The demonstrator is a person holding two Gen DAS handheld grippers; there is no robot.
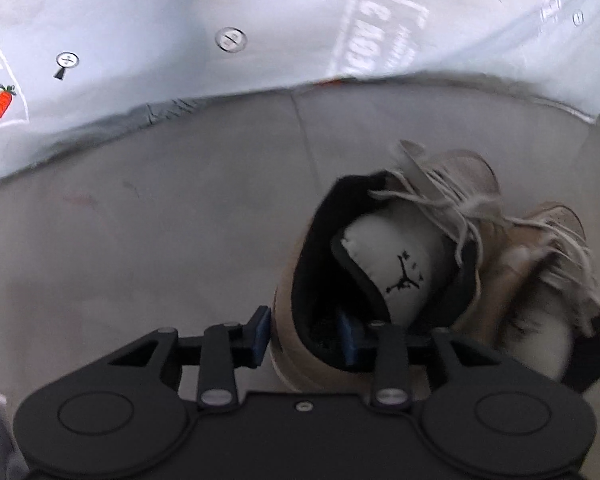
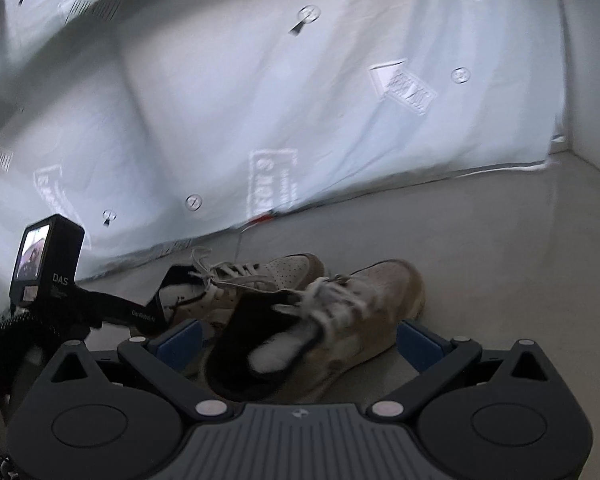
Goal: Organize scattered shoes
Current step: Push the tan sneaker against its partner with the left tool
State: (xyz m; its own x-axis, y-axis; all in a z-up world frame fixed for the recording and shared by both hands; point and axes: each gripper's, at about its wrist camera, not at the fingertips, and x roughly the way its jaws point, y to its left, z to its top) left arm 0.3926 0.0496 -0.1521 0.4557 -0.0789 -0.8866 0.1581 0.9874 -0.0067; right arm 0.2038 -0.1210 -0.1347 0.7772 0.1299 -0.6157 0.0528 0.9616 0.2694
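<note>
Two tan sneakers with cream laces lie side by side on the grey floor. In the left wrist view my left gripper [image 1: 306,338] is shut on the heel collar of the left sneaker [image 1: 380,248], one blue pad outside and one inside the opening. The second sneaker [image 1: 548,248] lies to its right. In the right wrist view my right gripper [image 2: 300,340] is open, its blue pads either side of the right sneaker [image 2: 364,312] without touching it. The left sneaker [image 2: 260,276] sits behind, with the left gripper's body [image 2: 48,264] at the left.
A pale blue printed sheet [image 1: 260,20] hangs down to the floor just behind the shoes; it also shows in the right wrist view [image 2: 300,100]. Grey floor [image 1: 140,240] extends to the left of the shoes and to the right [image 2: 520,240].
</note>
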